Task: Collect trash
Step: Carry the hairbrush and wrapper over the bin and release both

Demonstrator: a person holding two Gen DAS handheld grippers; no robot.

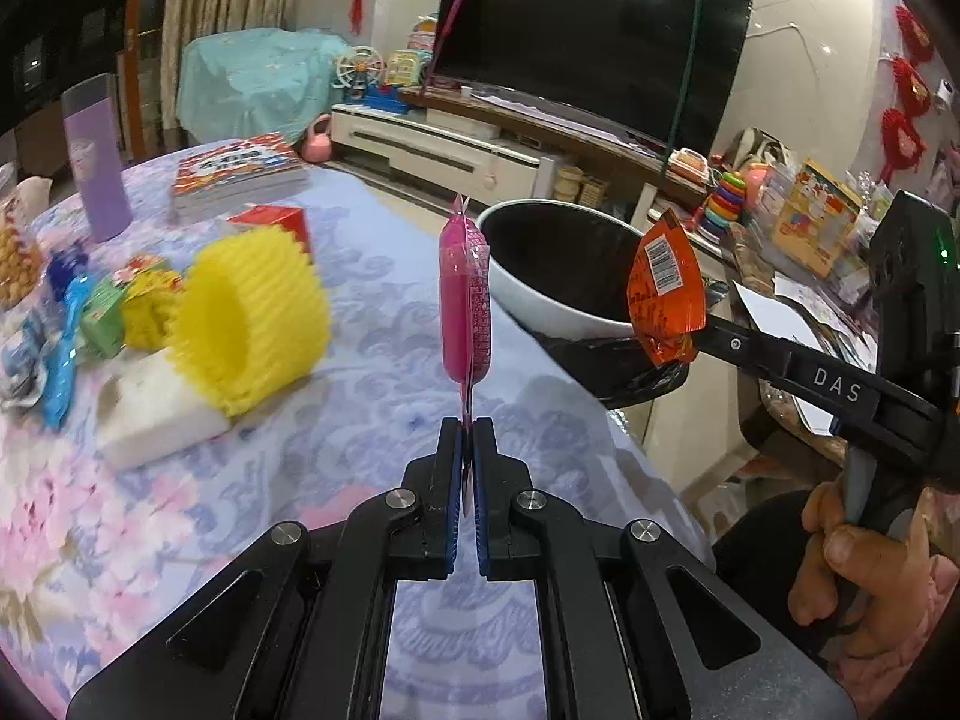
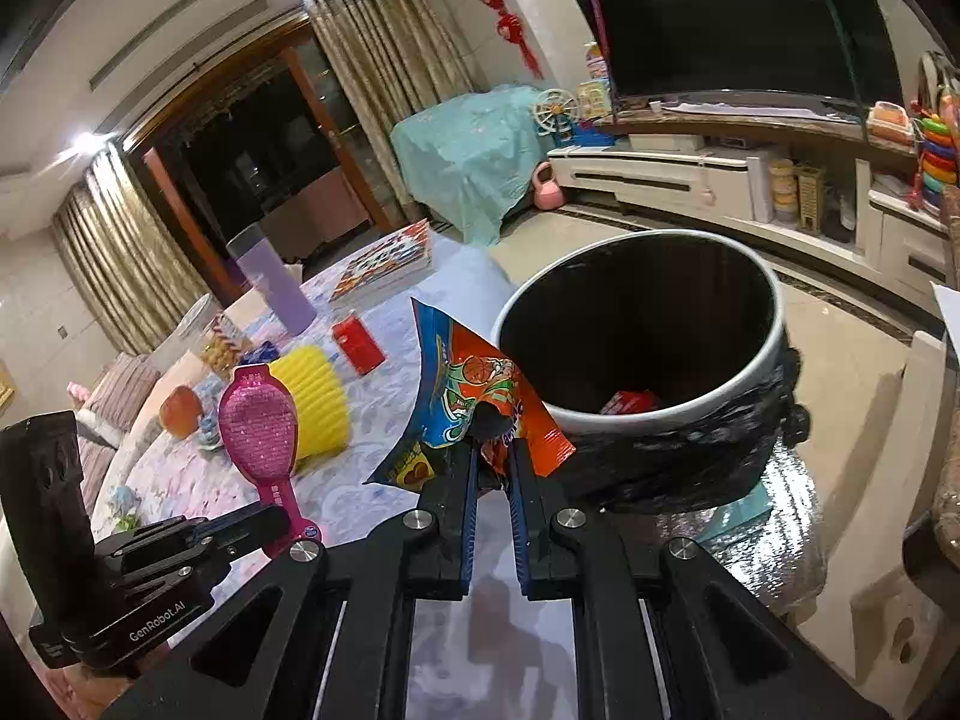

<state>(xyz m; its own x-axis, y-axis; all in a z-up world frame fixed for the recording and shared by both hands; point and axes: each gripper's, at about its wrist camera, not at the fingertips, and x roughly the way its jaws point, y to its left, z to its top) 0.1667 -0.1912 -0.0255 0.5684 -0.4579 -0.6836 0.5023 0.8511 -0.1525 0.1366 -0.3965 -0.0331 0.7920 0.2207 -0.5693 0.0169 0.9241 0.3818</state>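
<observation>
Left wrist view showed the left gripper (image 1: 467, 420) pinching the bottom edge of a pink packet (image 1: 465, 300), which stood upright above the flowered tablecloth (image 1: 372, 360), just beside the white bin (image 1: 540, 294). Right wrist view showed the right gripper (image 2: 493, 450) clamped on an orange snack wrapper (image 2: 480, 396) near the rim of the bin (image 2: 744, 372), whose black liner (image 2: 690, 456) hung outside.

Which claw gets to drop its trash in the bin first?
Probably the right claw. Its orange snack wrapper hangs right by the trash bin rim. The left claw holds its pink packet farther back over the table.
</observation>
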